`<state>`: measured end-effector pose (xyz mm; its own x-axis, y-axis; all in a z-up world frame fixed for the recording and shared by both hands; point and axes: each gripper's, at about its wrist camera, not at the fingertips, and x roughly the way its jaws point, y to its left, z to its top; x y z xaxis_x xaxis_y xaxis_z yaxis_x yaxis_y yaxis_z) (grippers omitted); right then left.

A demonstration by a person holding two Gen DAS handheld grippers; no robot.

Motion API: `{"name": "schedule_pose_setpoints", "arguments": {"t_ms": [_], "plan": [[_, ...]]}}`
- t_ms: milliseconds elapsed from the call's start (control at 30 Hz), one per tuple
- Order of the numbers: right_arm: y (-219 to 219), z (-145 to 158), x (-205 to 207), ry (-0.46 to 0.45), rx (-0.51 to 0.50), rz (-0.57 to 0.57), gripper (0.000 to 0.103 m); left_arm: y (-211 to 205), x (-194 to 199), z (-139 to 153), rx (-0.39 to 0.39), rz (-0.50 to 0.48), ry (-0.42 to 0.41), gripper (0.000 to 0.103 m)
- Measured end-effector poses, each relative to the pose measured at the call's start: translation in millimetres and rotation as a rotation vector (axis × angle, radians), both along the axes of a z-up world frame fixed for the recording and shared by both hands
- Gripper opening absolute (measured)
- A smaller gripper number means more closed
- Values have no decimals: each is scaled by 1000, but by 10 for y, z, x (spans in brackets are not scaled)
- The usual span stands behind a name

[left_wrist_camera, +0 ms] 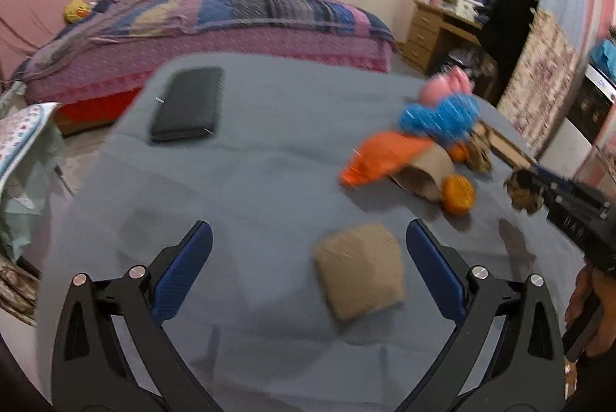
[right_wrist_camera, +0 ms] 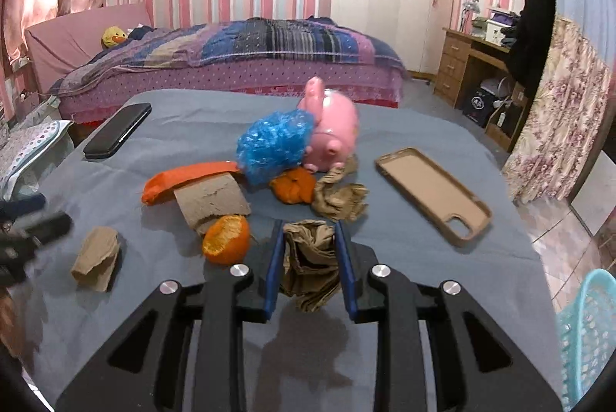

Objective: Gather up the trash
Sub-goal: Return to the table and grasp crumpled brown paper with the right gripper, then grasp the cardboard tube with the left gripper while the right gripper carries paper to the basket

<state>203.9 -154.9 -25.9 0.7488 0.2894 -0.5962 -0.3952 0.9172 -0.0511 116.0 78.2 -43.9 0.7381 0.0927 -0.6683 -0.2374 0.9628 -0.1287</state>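
My right gripper (right_wrist_camera: 310,250) is shut on a crumpled brown paper wad (right_wrist_camera: 310,258), and its blue pads press both sides. In the left wrist view the same gripper (left_wrist_camera: 539,181) carries the wad (left_wrist_camera: 525,194) a little above the grey cloth. My left gripper (left_wrist_camera: 310,231) is open, low over the table. A folded brown cardboard scrap (left_wrist_camera: 360,269) lies between its fingers, nearer the right one and untouched. Beyond lie an orange peel half (right_wrist_camera: 227,238), a torn cardboard tube (right_wrist_camera: 213,200), an orange wrapper (right_wrist_camera: 184,179), a blue plastic wad (right_wrist_camera: 275,146) and a second brown paper wad (right_wrist_camera: 338,200).
A pink pig toy (right_wrist_camera: 335,131) stands behind the blue wad. A tan phone case (right_wrist_camera: 435,196) lies at the right and a black phone (right_wrist_camera: 117,131) at the far left of the grey-covered table (right_wrist_camera: 404,296). A turquoise basket (right_wrist_camera: 589,331) stands off the right edge.
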Motion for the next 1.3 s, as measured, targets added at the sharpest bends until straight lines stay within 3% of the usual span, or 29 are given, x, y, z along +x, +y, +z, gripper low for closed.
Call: {"name": "schedule_pose_setpoints", "arguments": {"t_ms": [67,133,267,367,533,800,900,1133,1300], "plan": [[-108,38,-62,-7,4,-12,27,-120,44,-100,-7,-22,20,97],[-209,65,-125,-11,2,-24,27,-199,108,-198,-18,-44,60,88],[-426,89,-229,-16,8,-53,27,-272,229,-380,-27,-58,129,81],[-534,102,-262,-18,19,-69,27,-309,237,-353,-24,-84,118,56],[-616,117,-332,-31,32,-72,27,-316,223,-210,21,-98,94,54],[-780,206,-431,-78,69,-80,27,-156,203,322,110,22,-48,54],[-892,255,-476,-95,83,-86,27,-169,174,477,105,45,-101,54],[-1352,447,-610,-148,83,-139,27,-564,244,779,155,25,-207,54],[-1774,497,-677,-175,68,-199,27,-904,387,812,156,-30,-223,54]]}}
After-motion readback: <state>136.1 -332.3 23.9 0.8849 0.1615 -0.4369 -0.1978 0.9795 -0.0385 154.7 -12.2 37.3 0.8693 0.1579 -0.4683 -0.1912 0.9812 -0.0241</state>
